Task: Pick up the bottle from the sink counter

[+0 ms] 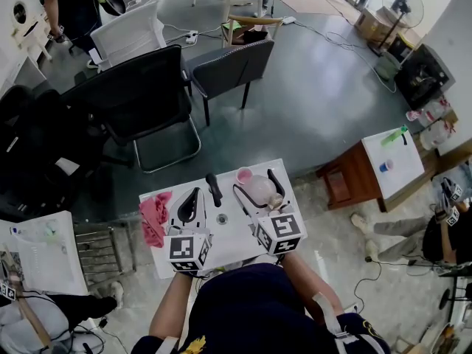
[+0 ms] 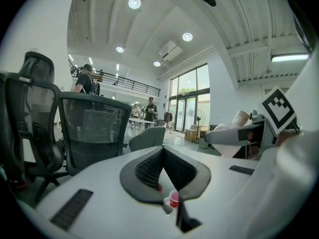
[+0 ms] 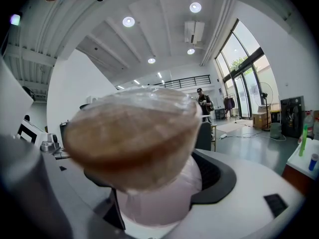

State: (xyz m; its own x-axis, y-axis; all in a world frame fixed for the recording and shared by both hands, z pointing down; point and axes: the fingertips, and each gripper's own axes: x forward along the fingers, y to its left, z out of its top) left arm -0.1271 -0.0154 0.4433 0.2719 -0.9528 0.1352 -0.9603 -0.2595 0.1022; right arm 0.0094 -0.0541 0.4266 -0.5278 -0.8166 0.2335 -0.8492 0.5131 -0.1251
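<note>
My right gripper (image 1: 258,188) is shut on a clear, pinkish plastic bottle (image 1: 259,190) and holds it just above the white sink counter (image 1: 225,238). In the right gripper view the bottle (image 3: 134,143) fills the space between the black jaws, its brownish end toward the camera. My left gripper (image 1: 193,198) hovers over the counter's left half with its jaws together and nothing between them; its black pads (image 2: 144,171) meet in a V. From the left gripper view the held bottle (image 2: 234,131) shows at the right.
A pink cloth (image 1: 155,218) lies on the counter's left edge. A black tap (image 1: 214,189), a drain (image 1: 222,218) and a pink cup (image 1: 244,175) are near the back. Office chairs (image 1: 144,98) stand beyond the counter, and a small wooden table (image 1: 372,172) stands to the right.
</note>
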